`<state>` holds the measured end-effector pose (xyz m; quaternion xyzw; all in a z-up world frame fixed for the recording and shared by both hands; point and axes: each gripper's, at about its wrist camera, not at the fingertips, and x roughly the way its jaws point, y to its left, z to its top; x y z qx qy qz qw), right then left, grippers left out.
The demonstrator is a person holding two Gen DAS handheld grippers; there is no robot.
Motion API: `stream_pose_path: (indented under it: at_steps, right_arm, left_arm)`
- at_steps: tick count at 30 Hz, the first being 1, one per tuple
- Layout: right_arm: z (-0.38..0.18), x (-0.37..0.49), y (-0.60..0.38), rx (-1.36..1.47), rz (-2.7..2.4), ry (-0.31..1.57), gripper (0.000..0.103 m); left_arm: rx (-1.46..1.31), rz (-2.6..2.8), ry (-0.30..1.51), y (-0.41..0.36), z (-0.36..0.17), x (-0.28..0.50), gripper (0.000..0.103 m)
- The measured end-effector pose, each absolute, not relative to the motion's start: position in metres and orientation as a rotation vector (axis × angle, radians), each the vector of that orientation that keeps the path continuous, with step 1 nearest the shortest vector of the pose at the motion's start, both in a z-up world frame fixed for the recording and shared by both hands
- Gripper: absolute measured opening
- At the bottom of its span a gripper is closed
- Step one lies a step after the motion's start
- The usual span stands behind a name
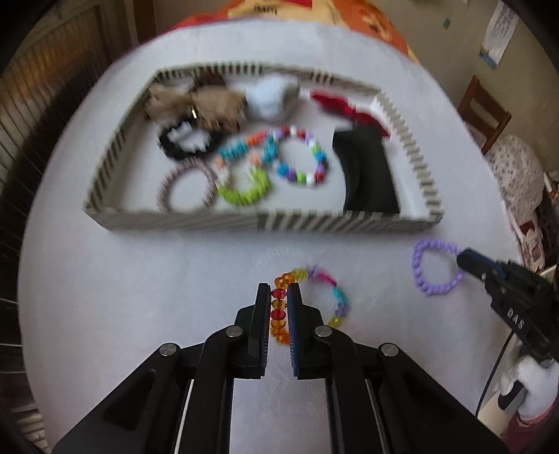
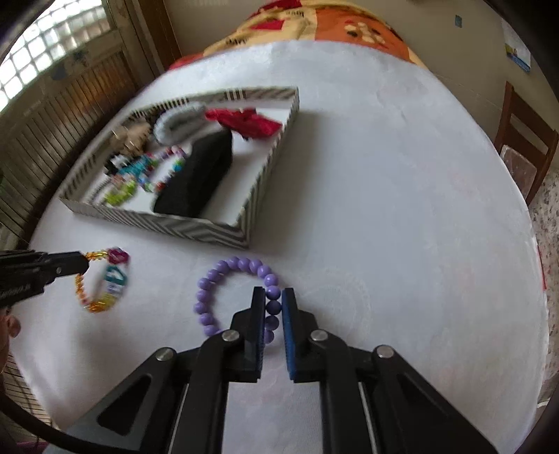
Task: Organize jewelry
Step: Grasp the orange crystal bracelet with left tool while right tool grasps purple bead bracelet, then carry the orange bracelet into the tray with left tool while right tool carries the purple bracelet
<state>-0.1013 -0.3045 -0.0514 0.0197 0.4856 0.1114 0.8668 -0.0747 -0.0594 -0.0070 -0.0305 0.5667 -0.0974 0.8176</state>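
A multicoloured bead bracelet (image 1: 323,279) lies on the white tablecloth in front of a striped tray (image 1: 209,223). My left gripper (image 1: 278,297) is shut on its red and orange beads. A purple bead bracelet (image 2: 223,269) lies to the right of it, and my right gripper (image 2: 273,304) is shut on its beads. In the left wrist view the purple bracelet (image 1: 424,279) shows at the right with the right gripper (image 1: 466,260) on its edge. The right wrist view has the multicoloured bracelet (image 2: 111,283) at the left, with the left gripper (image 2: 84,263) on it.
The striped tray (image 2: 195,234) holds several bracelets, hair scrunchies, a red item (image 1: 346,108) and a black block (image 1: 367,171). A patterned orange cloth (image 2: 349,24) lies at the table's far end. A wooden chair (image 2: 524,146) stands to the right. A wooden shutter (image 2: 70,104) is at the left.
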Motion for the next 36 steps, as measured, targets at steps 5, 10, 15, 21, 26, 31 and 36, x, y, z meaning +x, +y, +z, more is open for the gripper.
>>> stream_pose_path:
  at_steps: [5, 10, 15, 21, 26, 31, 36]
  right_arm:
    - [-0.013, -0.116, -0.304, 0.054, 0.268, 0.945, 0.010]
    - [0.023, -0.121, -0.299, 0.067, 0.309, 0.882, 0.010]
    - [0.042, -0.114, -0.288, 0.075, 0.350, 0.849, 0.010]
    - [0.048, -0.085, -0.262, 0.059, 0.397, 0.848, 0.010]
    - [0.046, -0.052, -0.241, 0.042, 0.421, 0.863, 0.010]
    - [0.035, -0.016, -0.221, 0.074, 0.459, 0.898, 0.010]
    - [0.016, 0.023, -0.197, 0.081, 0.492, 0.950, 0.010]
  left_arm:
    - [-0.086, -0.206, 1.147, -0.044, 0.031, -0.070, 0.000]
    - [-0.093, -0.185, 1.092, -0.030, 0.064, -0.063, 0.000]
    - [-0.098, -0.158, 1.053, -0.017, 0.084, -0.050, 0.000]
    - [-0.091, -0.148, 1.038, -0.014, 0.087, -0.028, 0.000]
    - [-0.090, -0.141, 1.053, -0.011, 0.078, -0.004, 0.000]
    - [-0.091, -0.138, 1.092, -0.006, 0.060, 0.020, 0.000]
    - [-0.101, -0.109, 1.151, 0.011, 0.034, 0.037, 0.000]
